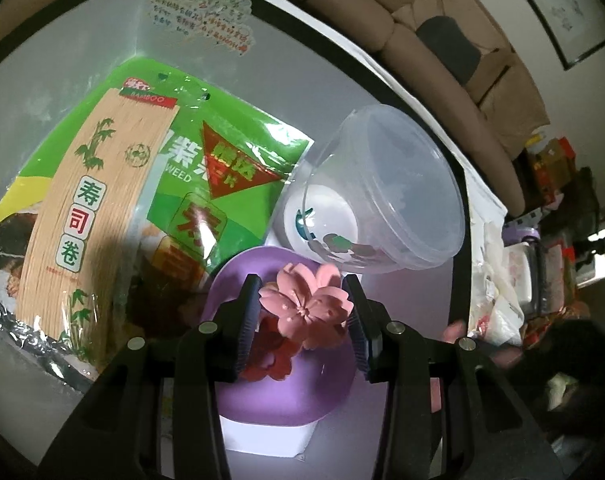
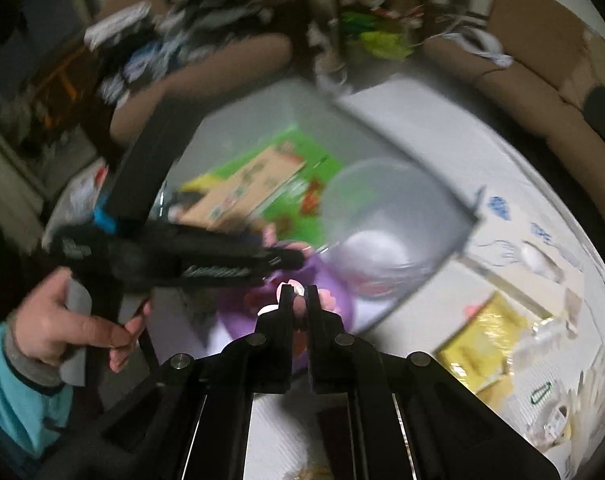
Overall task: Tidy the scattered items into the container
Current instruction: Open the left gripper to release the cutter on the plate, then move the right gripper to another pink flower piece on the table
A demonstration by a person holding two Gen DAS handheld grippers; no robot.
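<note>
In the left wrist view my left gripper is shut on a pink flower-shaped piece and holds it over a purple bowl. A dark red flower piece lies in that bowl. A clear plastic cup lies on its side just behind. In the blurred right wrist view my right gripper is shut on a small pink piece, above the purple bowl. The left gripper reaches in from the left there.
A green seaweed and bamboo sushi-mat pack lies in the grey bin with the cup and bowl. A yellow packet and papers lie on the white table to the right. A sofa stands behind.
</note>
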